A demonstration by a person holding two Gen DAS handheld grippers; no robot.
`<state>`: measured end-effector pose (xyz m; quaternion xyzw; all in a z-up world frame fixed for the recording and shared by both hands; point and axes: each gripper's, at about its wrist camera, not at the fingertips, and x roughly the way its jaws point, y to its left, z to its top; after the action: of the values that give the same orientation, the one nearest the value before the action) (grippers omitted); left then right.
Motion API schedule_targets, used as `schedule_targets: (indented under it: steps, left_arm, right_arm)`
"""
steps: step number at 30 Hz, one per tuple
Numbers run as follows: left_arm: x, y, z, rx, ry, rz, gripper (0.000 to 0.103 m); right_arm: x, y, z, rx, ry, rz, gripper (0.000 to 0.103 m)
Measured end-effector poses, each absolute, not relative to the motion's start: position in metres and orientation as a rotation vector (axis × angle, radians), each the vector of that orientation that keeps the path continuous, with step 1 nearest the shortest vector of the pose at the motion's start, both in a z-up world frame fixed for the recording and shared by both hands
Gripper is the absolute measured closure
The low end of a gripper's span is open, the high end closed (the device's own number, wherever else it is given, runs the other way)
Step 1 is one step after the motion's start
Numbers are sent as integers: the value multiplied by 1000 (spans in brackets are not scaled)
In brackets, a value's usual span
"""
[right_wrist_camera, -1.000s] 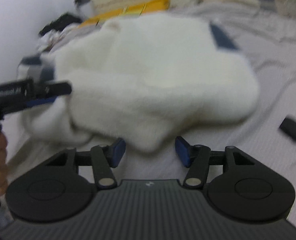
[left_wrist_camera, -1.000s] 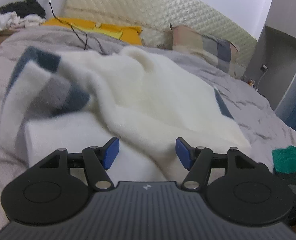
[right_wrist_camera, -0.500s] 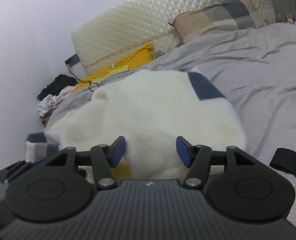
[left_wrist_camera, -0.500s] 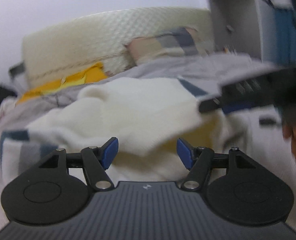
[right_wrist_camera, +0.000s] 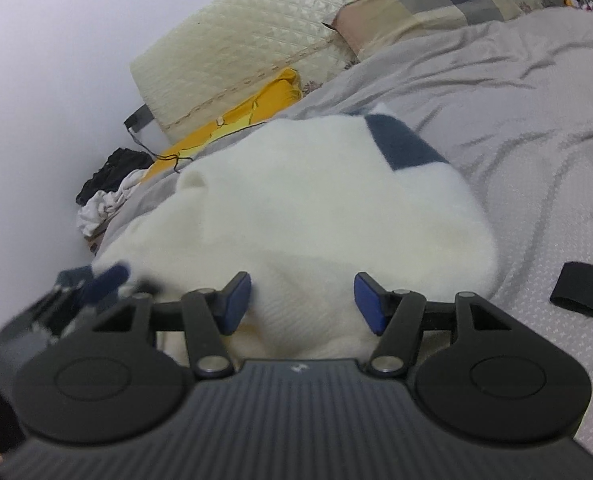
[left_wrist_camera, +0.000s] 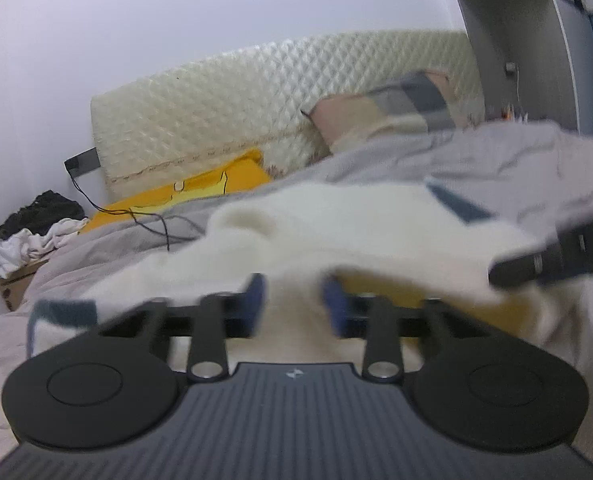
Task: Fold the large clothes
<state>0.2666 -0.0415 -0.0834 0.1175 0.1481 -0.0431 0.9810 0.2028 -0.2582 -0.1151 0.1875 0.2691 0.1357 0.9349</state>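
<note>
Since earlier frame, left tongs (left_wrist_camera: 292,304) swung level with sweater (right_wrist_camera: 316,216) edge; jaws just been closing, fleece between pads, likely to pinch near hem for fold. Right tongs (right_wrist_camera: 302,300) half open astride hem, gripping nothing. Sweater lay bunched on bed (right_wrist_camera: 536,120).

I see both grippers alike: left gripper (left_wrist_camera: 292,304) and right gripper (right_wrist_camera: 302,300) have black linkage arms, blue pads, silver pivot screws, round black discs, ribbed dark housing, small white logo.
</note>
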Motion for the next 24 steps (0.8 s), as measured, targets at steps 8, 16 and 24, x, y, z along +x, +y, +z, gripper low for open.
schedule_targets:
  steps: [8,16,24]
  left_arm:
    - [258,-5,-34,-20,260,-137,98]
    - [266,-1,-50,-55,357,-164,98]
    - [269,-6,-65,-84,392,-205,97]
  right_arm:
    - [187,-223,-96,168,435,344,27]
    - [205,-214,-127,35,597,210,42]
    - [193,-232,-105,153,492,210,89]
